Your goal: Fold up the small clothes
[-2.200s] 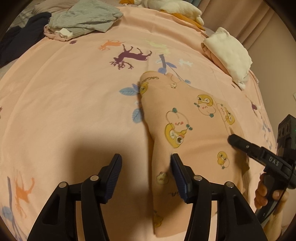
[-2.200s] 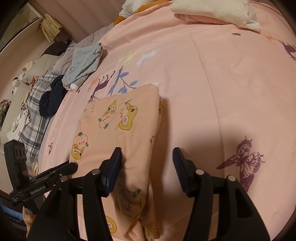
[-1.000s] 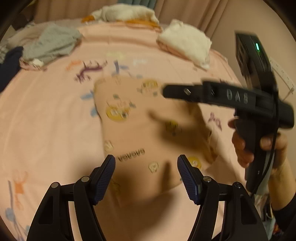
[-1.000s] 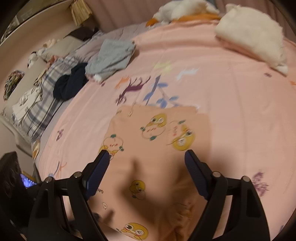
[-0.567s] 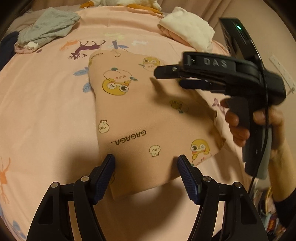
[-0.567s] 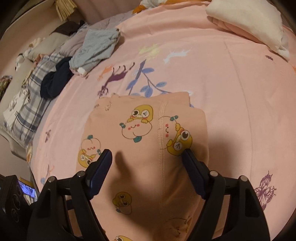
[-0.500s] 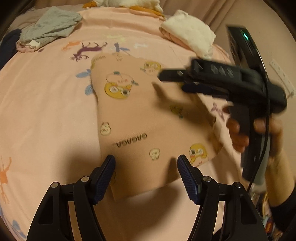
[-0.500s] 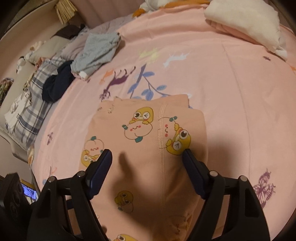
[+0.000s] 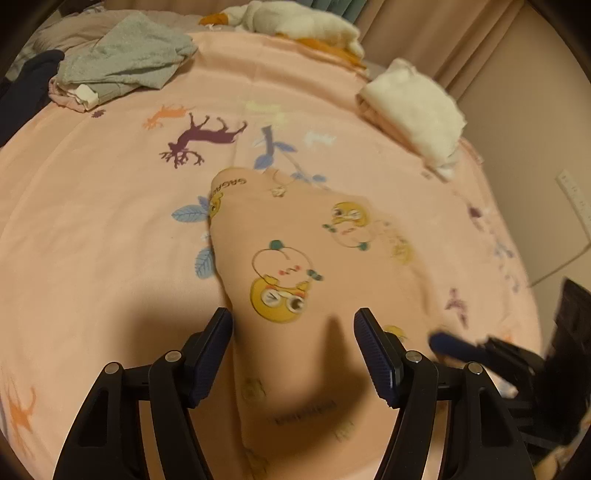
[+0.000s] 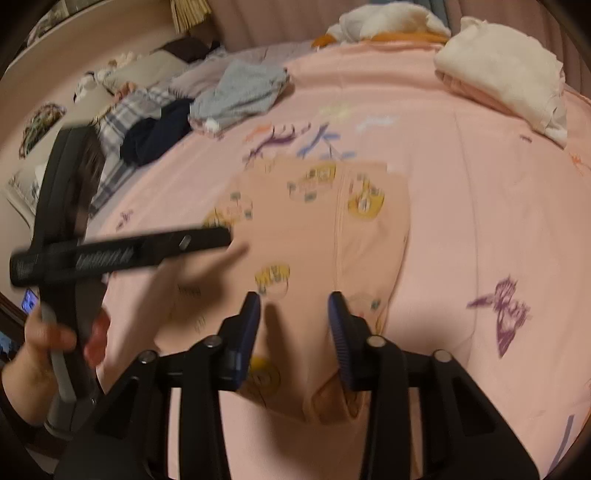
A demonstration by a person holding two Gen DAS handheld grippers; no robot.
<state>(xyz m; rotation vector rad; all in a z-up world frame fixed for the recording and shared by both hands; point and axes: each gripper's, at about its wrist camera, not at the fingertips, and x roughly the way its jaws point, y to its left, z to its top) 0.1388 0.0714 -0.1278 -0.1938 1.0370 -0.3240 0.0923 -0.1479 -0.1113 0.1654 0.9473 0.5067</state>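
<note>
A small peach garment printed with yellow cartoon chicks lies folded flat on the pink bedsheet; it also shows in the right wrist view. My left gripper is open and empty, just above the garment's near-left part. My right gripper is open with its jaws partly closed, empty, over the garment's near edge. The right gripper shows blurred at the lower right of the left wrist view. The left gripper shows at the left of the right wrist view.
A grey garment pile and a dark garment lie at the far left. A folded white stack sits far right. White and orange cloth lies at the back. A plaid cloth lies beside the bed.
Both grippers have swung over the garment. The right gripper has dropped to the lower right of the left view and its jaws have narrowed. The garment lies where it was.
</note>
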